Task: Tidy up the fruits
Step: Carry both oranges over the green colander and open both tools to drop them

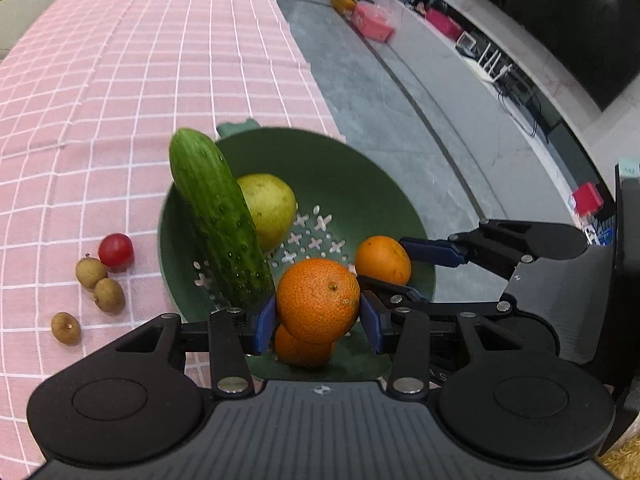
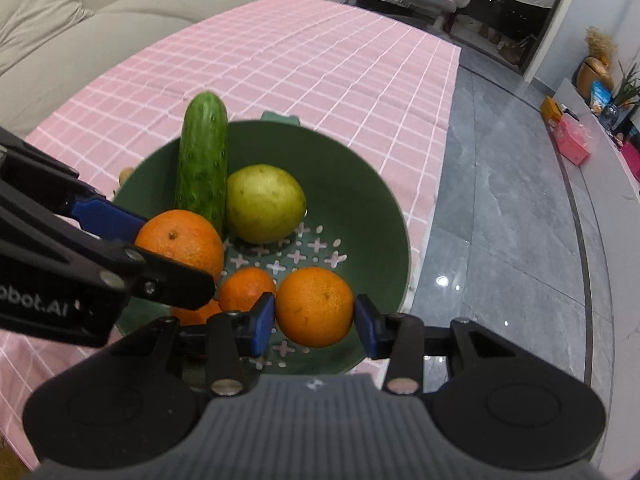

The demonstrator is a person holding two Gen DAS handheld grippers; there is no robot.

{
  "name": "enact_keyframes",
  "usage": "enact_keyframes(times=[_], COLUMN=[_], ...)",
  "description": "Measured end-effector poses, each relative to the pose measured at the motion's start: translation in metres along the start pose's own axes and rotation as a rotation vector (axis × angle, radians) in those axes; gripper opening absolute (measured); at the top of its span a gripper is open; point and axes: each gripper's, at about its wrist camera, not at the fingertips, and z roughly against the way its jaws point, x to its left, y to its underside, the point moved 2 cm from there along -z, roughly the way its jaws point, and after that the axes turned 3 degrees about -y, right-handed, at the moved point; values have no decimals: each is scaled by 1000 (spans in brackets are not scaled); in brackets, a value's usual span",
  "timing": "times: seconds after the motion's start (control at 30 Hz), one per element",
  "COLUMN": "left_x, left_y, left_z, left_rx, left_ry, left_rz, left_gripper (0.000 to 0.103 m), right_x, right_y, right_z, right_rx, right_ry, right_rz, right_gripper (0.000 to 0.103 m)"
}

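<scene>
Your left gripper (image 1: 318,316) is clamped on a dimpled orange (image 1: 318,300), its blue pads pressed to either side, held over the near edge of the green colander (image 1: 360,184). Your right gripper (image 2: 315,322) likewise grasps a smoother orange (image 2: 315,306) over the colander's near right part. Inside the colander a cucumber (image 1: 218,220) leans against the far left wall, with a yellow-green pear (image 1: 272,208) just beside it, touching on the right. A smaller orange (image 2: 246,288) lies on the perforated bottom (another sits partly hidden beneath your left gripper). Out on the pink checked tablecloth (image 1: 140,60), left of the colander, a red cherry tomato (image 1: 116,251) rests near three brown longans (image 1: 108,294).
</scene>
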Motion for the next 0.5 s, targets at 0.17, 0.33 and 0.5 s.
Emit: enact_keyframes(times=[0.17, 0.33, 0.5], left_x=[-1, 0, 1], left_y=[5, 7, 6], left_z=[-11, -14, -12], left_rx=[44, 58, 59], left_ry=[9, 9, 7], left_rz=[-3, 1, 4], left_gripper=[51, 51, 51], right_x=[3, 10, 7], right_y=[4, 7, 5], right_z=[-7, -11, -13], right_rx=[29, 48, 68], right_ry=[-8, -11, -24], right_rz=[29, 85, 77], right_gripper=[41, 41, 41])
